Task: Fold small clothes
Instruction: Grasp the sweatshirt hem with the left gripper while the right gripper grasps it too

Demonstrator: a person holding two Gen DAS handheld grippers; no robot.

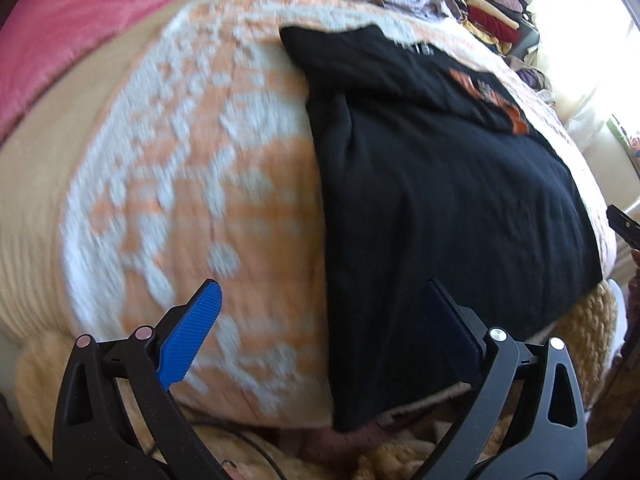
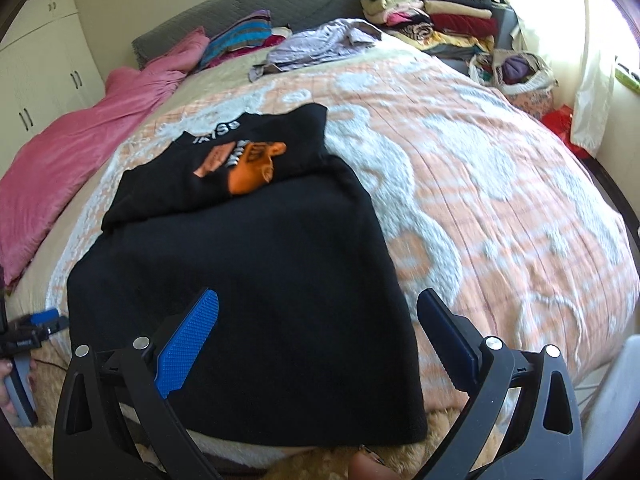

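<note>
A black garment (image 2: pixel 256 272) with an orange print (image 2: pixel 248 168) lies flat on the bed, its upper part folded down over the body. In the left wrist view the same black garment (image 1: pixel 440 184) fills the right half. My left gripper (image 1: pixel 324 300) hangs open above the garment's left hem edge, nothing between its blue pads. My right gripper (image 2: pixel 320 312) is open too, hovering over the garment's near hem, empty. The left gripper (image 2: pixel 36 328) also shows at the far left of the right wrist view, held by a hand.
The bed has an orange and white patterned cover (image 2: pixel 480 200). A pink blanket (image 2: pixel 80 152) lies along its left side. A lilac garment (image 2: pixel 320 40) and stacks of folded clothes (image 2: pixel 440 12) sit at the head. A basket of clothes (image 2: pixel 520 72) stands at right.
</note>
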